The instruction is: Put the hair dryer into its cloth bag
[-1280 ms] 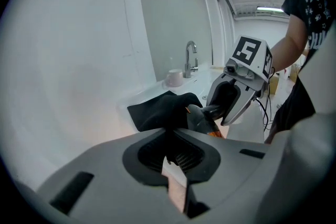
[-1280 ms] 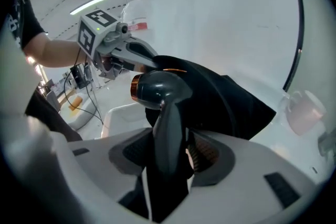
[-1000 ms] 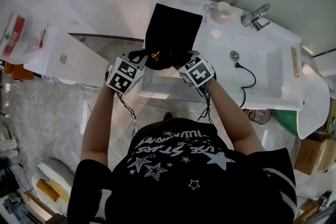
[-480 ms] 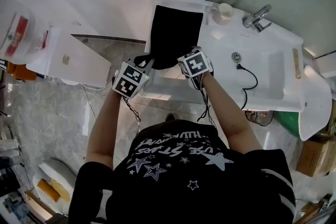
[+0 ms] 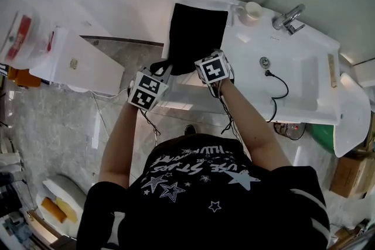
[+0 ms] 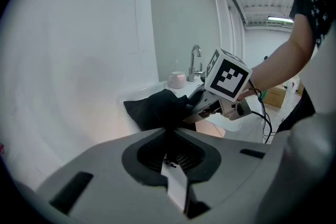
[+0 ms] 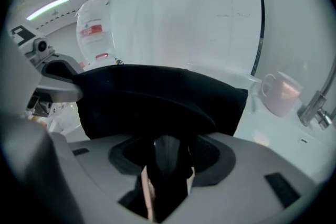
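White washbasin counter (image 5: 246, 55) against a white wall fills the scene ahead of the person, and the black cloth bag (image 5: 196, 32) lies on its left end. The bag's long axis runs straight away from both tools: the flat closed end is farthest from them and the gathered mouth end is nearest, right at their tips. No view shows the hair dryer. The mouth end looks fuller than the far end, so it is probably already inside, though that is a guess.

The left gripper (image 5: 162, 71) has its jaws pinched nearly together on a twist of black cloth at the mouth's left corner (image 6: 170, 152), with the bag (image 6: 155, 107) spreading out ahead of it. The right gripper (image 5: 199, 63) is closed on a fold of the same cloth at the mouth's right side (image 7: 165, 165), and the bag (image 7: 157, 97) is draped just beyond its tips. The two tools stand close together with the opening between them, and neither is nearer to the bag than the other.

Whatever comes next, whether seating the load deeper or closing the mouth, looks to depend on that line: a pull back toward the person works along the bag's length, while a sideways pull spreads the opening.

Well off to the right gripper's right are a mug (image 5: 251, 10), the tap (image 5: 287, 17) and a loose black cable (image 5: 276, 84) in the basin (image 5: 304, 76).
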